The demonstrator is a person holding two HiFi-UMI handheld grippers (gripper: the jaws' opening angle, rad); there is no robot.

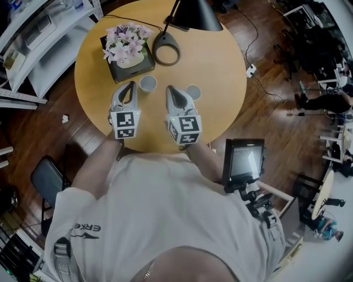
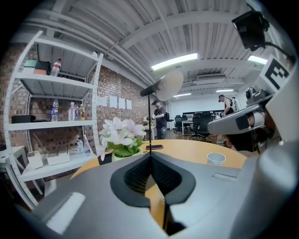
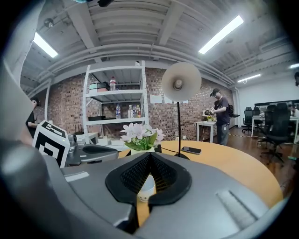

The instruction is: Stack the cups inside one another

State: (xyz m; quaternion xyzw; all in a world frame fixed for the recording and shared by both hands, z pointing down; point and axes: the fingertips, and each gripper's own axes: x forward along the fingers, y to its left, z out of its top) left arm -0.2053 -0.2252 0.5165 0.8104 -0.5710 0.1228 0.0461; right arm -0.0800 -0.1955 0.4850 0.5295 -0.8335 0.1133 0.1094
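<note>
Two small white cups stand apart on the round wooden table [image 1: 220,66]. One cup [image 1: 148,83] is just right of my left gripper [image 1: 131,84]. The other cup [image 1: 193,92] is just right of my right gripper [image 1: 171,88]. Both grippers hover side by side over the near part of the table, shut, with nothing between the jaws. In the left gripper view the shut jaws [image 2: 150,155] point past a cup [image 2: 216,158] on the right. In the right gripper view a cup [image 3: 147,186] shows low behind the shut jaws [image 3: 148,154].
A pot of pink-white flowers [image 1: 128,48] on a dark tray and a desk lamp's base [image 1: 166,52] with its black shade [image 1: 193,14] stand at the table's far side. A phone [image 3: 191,150] lies near the lamp. A screen on a stand [image 1: 244,160] is at my right; shelves [image 1: 38,38] at the left.
</note>
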